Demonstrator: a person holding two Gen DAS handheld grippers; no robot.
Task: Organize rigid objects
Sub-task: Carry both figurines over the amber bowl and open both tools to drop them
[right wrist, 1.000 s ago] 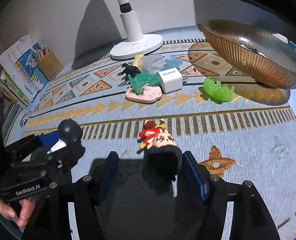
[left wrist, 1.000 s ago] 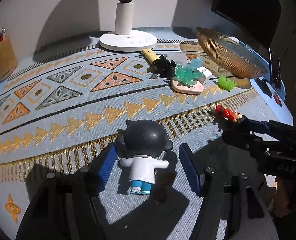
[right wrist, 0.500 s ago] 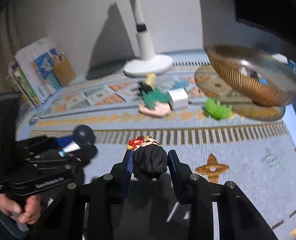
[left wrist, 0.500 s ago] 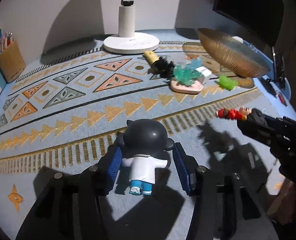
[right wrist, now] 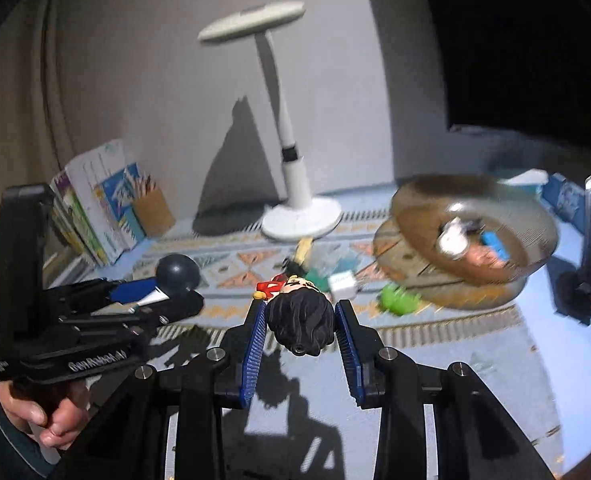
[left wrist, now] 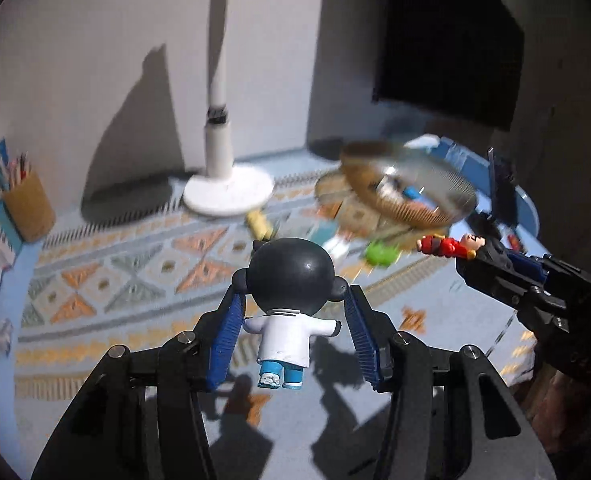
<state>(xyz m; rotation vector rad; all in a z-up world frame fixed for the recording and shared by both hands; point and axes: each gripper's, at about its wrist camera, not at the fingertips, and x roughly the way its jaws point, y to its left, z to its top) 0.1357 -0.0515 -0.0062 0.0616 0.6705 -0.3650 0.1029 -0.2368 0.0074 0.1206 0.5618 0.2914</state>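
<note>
The left gripper (left wrist: 291, 334) is clenching the dark-headed figurine (left wrist: 289, 292) by its head, clear of the patterned mat (left wrist: 107, 280); its body is hanging unsupported, so a jolt risks twisting it loose. The right gripper (right wrist: 300, 330) is pinching the red-clothed figurine (right wrist: 297, 310) by its rounded hair, likely slipping before reaching the amber bowl (right wrist: 475, 236).
</note>
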